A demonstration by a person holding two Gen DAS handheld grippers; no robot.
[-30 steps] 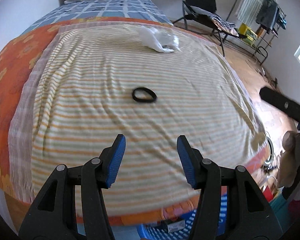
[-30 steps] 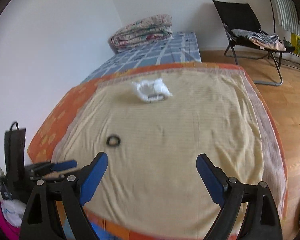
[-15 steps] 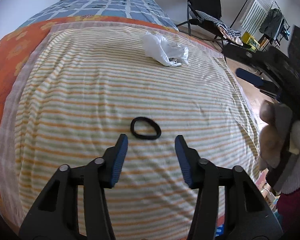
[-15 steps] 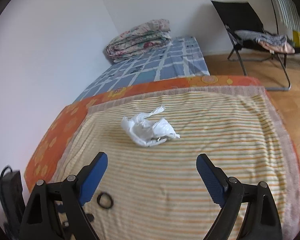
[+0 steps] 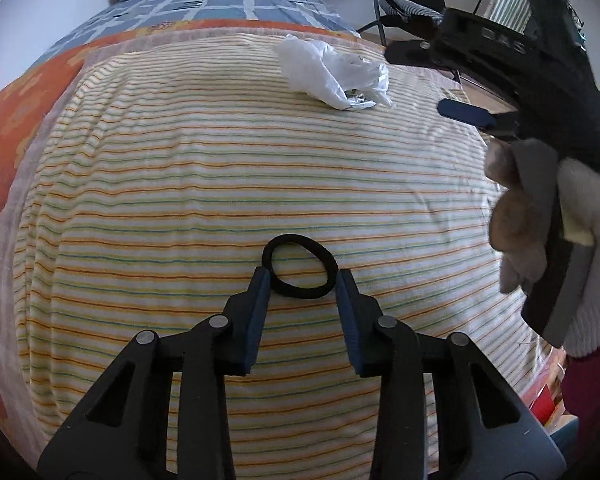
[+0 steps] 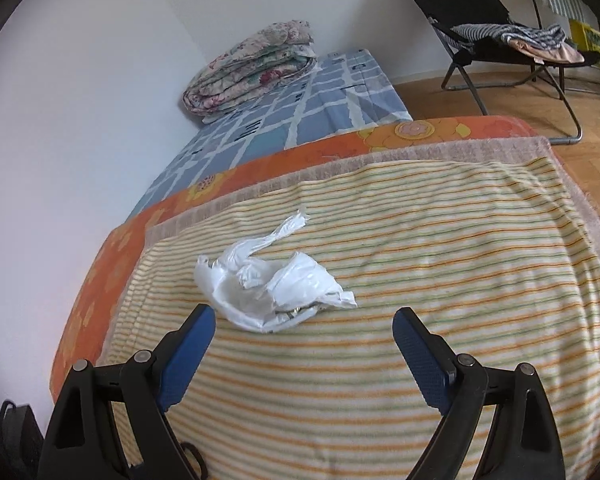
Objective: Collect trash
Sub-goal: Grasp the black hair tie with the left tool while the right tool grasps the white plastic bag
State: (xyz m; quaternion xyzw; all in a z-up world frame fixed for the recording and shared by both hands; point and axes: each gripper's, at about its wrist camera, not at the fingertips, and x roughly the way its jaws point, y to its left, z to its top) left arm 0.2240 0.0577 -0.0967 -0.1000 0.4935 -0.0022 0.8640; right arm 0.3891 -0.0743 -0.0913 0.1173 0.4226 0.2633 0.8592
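Crumpled white plastic bag [image 6: 268, 288] on blanket [image 6: 420, 300]

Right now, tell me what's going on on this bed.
A person is clearing trash off the striped blanket. The left gripper has just been closing around a black hair tie, which lies between its fingertips. The right gripper is wide open, just short of a crumpled white plastic bag.

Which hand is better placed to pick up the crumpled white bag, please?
Right. The right gripper stands open just short of the white bag, while the left gripper, jaws just closing, brackets the black hair tie.
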